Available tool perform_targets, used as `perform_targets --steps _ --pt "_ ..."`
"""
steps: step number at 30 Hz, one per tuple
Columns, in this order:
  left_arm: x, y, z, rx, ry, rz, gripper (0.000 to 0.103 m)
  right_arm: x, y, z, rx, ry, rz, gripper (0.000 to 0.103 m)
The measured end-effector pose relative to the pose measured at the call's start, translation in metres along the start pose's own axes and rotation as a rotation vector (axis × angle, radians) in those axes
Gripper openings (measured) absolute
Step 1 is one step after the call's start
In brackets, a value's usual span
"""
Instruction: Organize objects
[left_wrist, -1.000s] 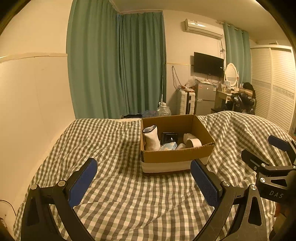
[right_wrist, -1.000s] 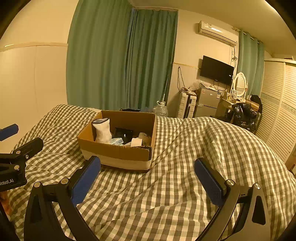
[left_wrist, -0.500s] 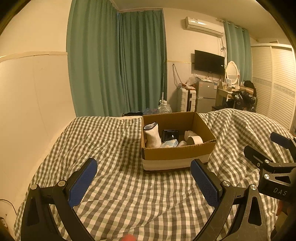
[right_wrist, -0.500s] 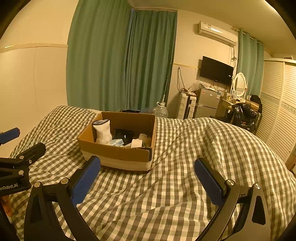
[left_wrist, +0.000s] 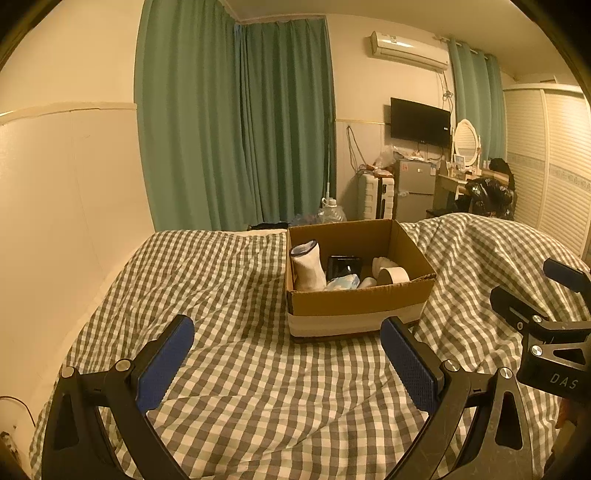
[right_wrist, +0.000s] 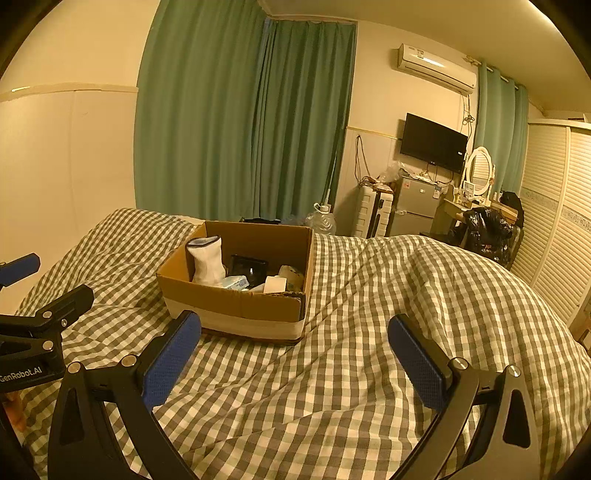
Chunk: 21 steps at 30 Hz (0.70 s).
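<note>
A brown cardboard box (left_wrist: 354, 301) (right_wrist: 236, 306) sits on the checked bedspread (left_wrist: 229, 295) (right_wrist: 406, 295). Inside it stand a rolled white sock (left_wrist: 306, 264) (right_wrist: 207, 260), a black object (left_wrist: 343, 266) (right_wrist: 248, 269), a blue-white packet (left_wrist: 343, 282) (right_wrist: 233, 282) and a tape roll (left_wrist: 394, 275). My left gripper (left_wrist: 288, 354) is open and empty, a short way in front of the box. My right gripper (right_wrist: 295, 354) is open and empty, in front of the box's right corner. Each gripper shows at the edge of the other view.
The bed meets a cream wall (left_wrist: 55, 203) on the left. Green curtains (left_wrist: 240, 129), a TV (left_wrist: 420, 118), a small fridge (left_wrist: 413, 188), a vanity desk and a wardrobe (right_wrist: 554, 221) stand beyond the bed's far end.
Both grippers have drawn back slightly from the box and risen a little. Both stay open and empty.
</note>
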<state>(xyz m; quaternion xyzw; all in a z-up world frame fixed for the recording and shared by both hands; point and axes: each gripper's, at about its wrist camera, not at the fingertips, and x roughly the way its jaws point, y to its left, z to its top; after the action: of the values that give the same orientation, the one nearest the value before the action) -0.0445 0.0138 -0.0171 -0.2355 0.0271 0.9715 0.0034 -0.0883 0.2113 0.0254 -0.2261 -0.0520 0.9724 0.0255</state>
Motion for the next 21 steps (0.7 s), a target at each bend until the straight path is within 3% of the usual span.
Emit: perform_targets --steps 21 --pt "0.0005 -0.0004 -0.0019 -0.003 0.008 0.002 0.103 -0.0020 0.0011 -0.0004 -0.006 0.005 0.002 0.102"
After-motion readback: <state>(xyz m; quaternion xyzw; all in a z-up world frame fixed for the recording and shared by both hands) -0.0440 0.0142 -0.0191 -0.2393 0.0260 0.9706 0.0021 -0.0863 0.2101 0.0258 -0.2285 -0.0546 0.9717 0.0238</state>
